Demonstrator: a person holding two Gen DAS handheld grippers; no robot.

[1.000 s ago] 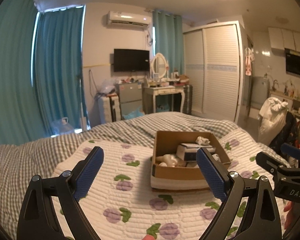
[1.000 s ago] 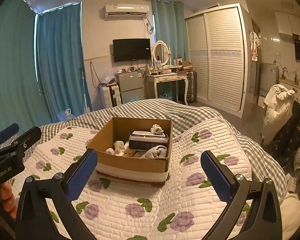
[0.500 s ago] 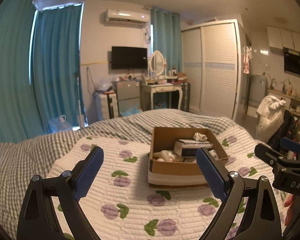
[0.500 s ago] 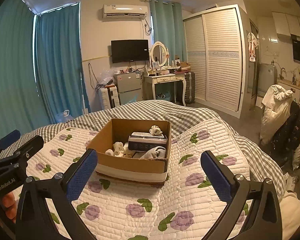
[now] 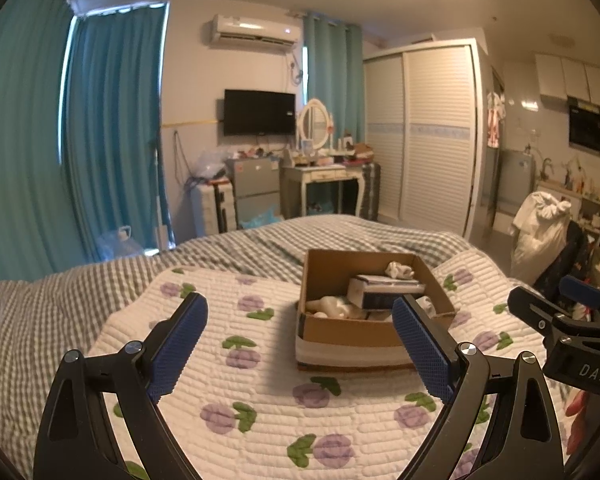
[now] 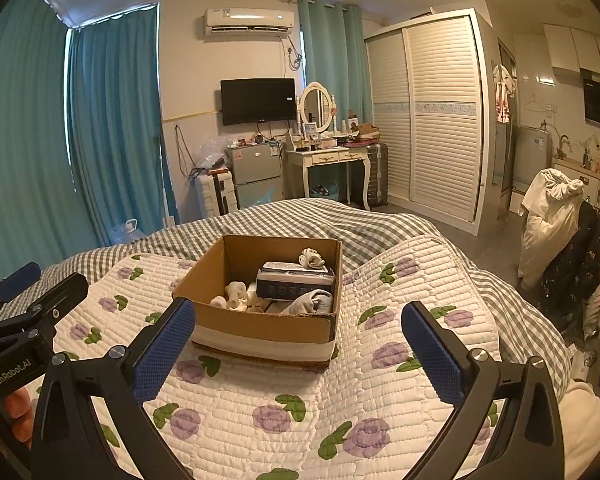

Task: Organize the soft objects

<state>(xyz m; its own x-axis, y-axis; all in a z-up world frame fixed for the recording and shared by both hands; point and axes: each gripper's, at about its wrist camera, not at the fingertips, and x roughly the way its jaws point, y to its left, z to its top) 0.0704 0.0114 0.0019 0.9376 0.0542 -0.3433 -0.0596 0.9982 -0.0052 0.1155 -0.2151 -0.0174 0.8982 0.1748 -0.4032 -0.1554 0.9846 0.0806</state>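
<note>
A brown cardboard box (image 5: 340, 330) (image 6: 260, 326) stands on a white quilt with purple flowers (image 5: 260, 404) (image 6: 284, 412). Inside lie rolled white socks (image 6: 233, 295), a grey sock (image 6: 314, 304), a small white bundle (image 6: 311, 258) and a dark tissue pack (image 6: 296, 282) (image 5: 384, 294). My left gripper (image 5: 300, 344) is open and empty, held above the quilt short of the box. My right gripper (image 6: 298, 354) is open and empty, also short of the box. Each gripper shows at the edge of the other's view.
The quilt lies on a grey checked bedspread (image 6: 340, 224). Beyond the bed stand a dressing table (image 6: 332, 164), a small fridge (image 6: 256, 176), a suitcase (image 6: 216, 196) and a wardrobe (image 6: 432, 116). A chair piled with clothes (image 6: 556, 232) is at the right.
Both grippers have drawn back and up a little from the box; the box looks slightly smaller and farther. Both stay open and empty.
</note>
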